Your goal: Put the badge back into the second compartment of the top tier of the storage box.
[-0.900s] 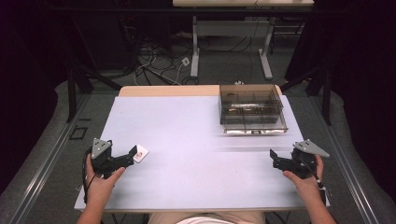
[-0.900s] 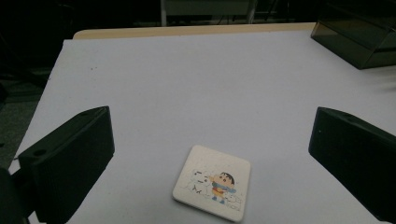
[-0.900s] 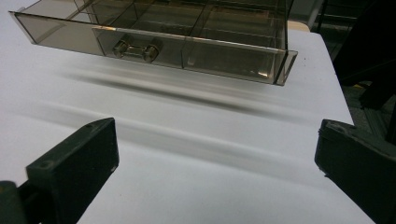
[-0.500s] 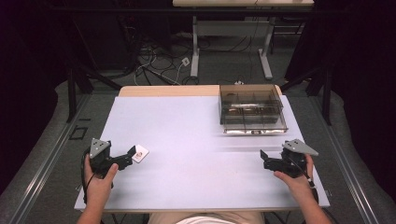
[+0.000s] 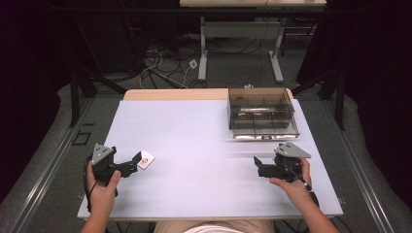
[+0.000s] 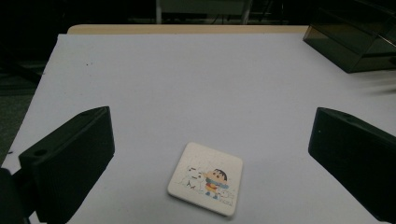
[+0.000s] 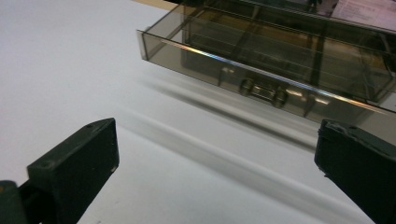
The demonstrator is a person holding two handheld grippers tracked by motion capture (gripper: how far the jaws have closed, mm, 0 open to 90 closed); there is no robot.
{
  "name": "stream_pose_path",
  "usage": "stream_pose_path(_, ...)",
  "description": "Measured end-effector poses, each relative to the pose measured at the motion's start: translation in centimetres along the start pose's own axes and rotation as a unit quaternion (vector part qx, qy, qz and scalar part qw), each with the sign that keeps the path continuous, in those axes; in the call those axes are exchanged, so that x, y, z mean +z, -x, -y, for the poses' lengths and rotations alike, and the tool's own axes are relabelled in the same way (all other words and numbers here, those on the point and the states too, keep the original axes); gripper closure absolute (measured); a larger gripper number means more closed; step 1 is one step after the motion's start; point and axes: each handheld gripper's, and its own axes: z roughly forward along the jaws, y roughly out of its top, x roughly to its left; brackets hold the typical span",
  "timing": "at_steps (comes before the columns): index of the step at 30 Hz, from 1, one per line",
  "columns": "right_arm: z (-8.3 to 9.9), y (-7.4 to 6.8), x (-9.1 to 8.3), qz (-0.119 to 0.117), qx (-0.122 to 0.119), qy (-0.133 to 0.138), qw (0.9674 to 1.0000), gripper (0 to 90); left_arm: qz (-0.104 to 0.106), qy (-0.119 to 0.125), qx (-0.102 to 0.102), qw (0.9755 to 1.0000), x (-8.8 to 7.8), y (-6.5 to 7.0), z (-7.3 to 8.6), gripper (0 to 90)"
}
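From the high view I count two grippers, one small picture card and one smoke-tinted compartment box on the white table [image 5: 194, 126]. Over the last second my right gripper [image 5: 257, 162] has slid inward from the right edge and swung to point left, away from its earlier spot by the table's side; my left gripper [image 5: 135, 158] has barely shifted and sits just short of the card [image 5: 145, 159], near the left edge. I read that as the right hand moving toward the box [image 5: 263, 112] while the left lines up on the card. In the left gripper view, the jaws stand wide apart with nothing between them but table, and the single card [image 6: 206, 184], showing a cartoon child and a white dog, lies flat on the table ahead of them, centred and not yet touched. In the right gripper view, those jaws are also spread wide and empty; the one box [image 7: 280, 60] is ahead with its latch [image 7: 259, 89] facing me, lid closed as far as I can judge, and well apart from the jaws.
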Motion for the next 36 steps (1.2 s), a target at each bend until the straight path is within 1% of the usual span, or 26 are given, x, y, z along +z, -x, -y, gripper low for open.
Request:
stream_pose_path(2,-0.4,-0.6,0.4,-0.010,-0.004,0.000,0.9999,0.0,0.002,-0.001,0.003,1.0000,0.0,0.1,0.0,0.6)
stream_pose_path(3,-0.4,-0.6,0.4,-0.010,-0.004,0.000,0.9999,0.0,0.003,-0.001,0.004,1.0000,0.0,0.1,0.0,0.6)
stream_pose_path(4,-0.6,-1.0,0.6,-0.014,-0.006,-0.001,0.9999,0.0,0.004,0.000,0.006,1.0000,0.0,0.2,0.0,0.5)
stream_pose_path(5,-1.1,-1.7,1.1,-0.026,-0.011,-0.004,0.9996,0.0,0.005,-0.003,0.009,0.9999,0.0,0.2,0.0,0.5)
stream_pose_path(6,-1.1,-1.7,1.1,-0.026,-0.011,-0.004,0.9996,0.0,0.005,-0.002,0.009,0.9999,0.0,0.3,0.0,0.5)
stream_pose_path(7,-1.6,-2.6,1.7,-0.040,-0.017,-0.007,0.9990,0.0,0.006,-0.002,0.011,0.9999,0.0,0.3,0.0,0.5)
stream_pose_path(8,-1.8,-3.1,1.9,-0.046,-0.019,-0.008,0.9987,0.0,0.007,-0.001,0.009,0.9999,0.1,0.3,0.1,0.5)
stream_pose_path(9,-1.8,-3.1,1.9,-0.046,-0.019,-0.008,0.9987,0.0,0.008,0.002,0.004,1.0000,0.0,0.3,0.1,0.5)
stream_pose_path(10,-2.3,-4.1,2.3,-0.058,-0.028,-0.013,0.9979,0.0,0.009,0.004,0.003,0.9999,0.0,0.3,0.0,0.5)
stream_pose_path(12,-2.8,-5.0,2.7,-0.069,-0.038,-0.011,0.9969,0.0,0.013,0.010,-0.004,0.9999,-0.1,0.3,0.0,0.5)
stream_pose_path(15,-3.4,-6.3,3.2,-0.084,-0.041,-0.006,0.9956,0.0,0.014,0.017,-0.009,0.9997,-0.2,0.2,0.0,0.5)
stream_pose_path(16,-3.4,-6.3,3.2,-0.084,-0.041,-0.006,0.9956,0.0,0.014,0.018,-0.010,0.9997,-0.2,0.2,0.0,0.5)
stream_pose_path(17,-3.9,-7.0,3.6,-0.093,-0.041,-0.002,0.9948,0.0,0.014,0.019,-0.011,0.9997,-0.3,0.1,0.0,0.5)
stream_pose_path(18,-3.9,-7.0,3.6,-0.093,-0.041,-0.002,0.9948,0.0,0.014,0.020,-0.014,0.9996,-0.3,0.1,0.0,0.5)
stream_pose_path(19,-4.3,-7.5,4.0,-0.101,-0.041,0.001,0.9940,0.9,0.013,0.020,-0.014,0.9996,-0.3,0.1,0.0,0.5)
stream_pose_path(20,-4.3,-7.5,4.0,-0.101,-0.041,0.001,0.9940,0.9,0.012,0.021,-0.014,0.9996,-0.3,0.0,0.0,0.5)
stream_pose_path(21,-4.7,-8.0,4.5,-0.108,-0.043,0.002,0.9932,1.4,0.012,0.021,-0.013,0.9996,-0.3,0.0,0.0,0.6)
stream_pose_path(26,-5.4,-8.8,5.3,-0.117,-0.043,0.002,0.9922,2.9,0.010,0.022,-0.010,0.9997,-0.4,0.0,-0.1,0.6)
stream_pose_path(27,-5.7,-9.2,5.7,-0.123,-0.040,0.005,0.9915,3.6,0.009,0.021,-0.010,0.9997,-0.4,0.0,-0.1,0.6)
stream_pose_path(29,-5.9,-9.4,5.9,-0.127,-0.040,0.005,0.9911,3.8,0.010,0.021,-0.008,0.9997,-0.4,-0.1,-0.1,0.6)
stream_pose_path(30,-6.2,-9.9,6.2,-0.132,-0.042,0.000,0.9904,4.6,0.011,0.021,-0.009,0.9997,-0.4,-0.1,-0.1,0.6)
stream_pose_path(31,-6.2,-9.9,6.2,-0.132,-0.042,0.000,0.9904,4.6,0.012,0.022,-0.009,0.9997,-0.4,-0.1,-0.1,0.6)
stream_pose_path(32,-6.5,-10.3,6.7,-0.137,-0.043,0.001,0.9896,5.2,0.012,0.022,-0.009,0.9996,-0.4,-0.1,0.0,0.6)
stream_pose_path(33,-6.5,-10.3,6.7,-0.137,-0.043,0.001,0.9896,5.2,0.012,0.022,-0.009,0.9996,-0.4,-0.1,0.0,0.6)
stream_pose_path(34,-6.7,-10.9,7.1,-0.145,-0.043,-0.006,0.9884,5.8,0.013,0.021,-0.008,0.9997,-0.4,-0.2,-0.1,0.6)
stream_pose_path(36,-6.8,-11.2,7.4,-0.150,-0.043,-0.002,0.9878,6.0,0.013,0.020,-0.007,0.9997,-0.4,-0.2,-0.1,0.6)
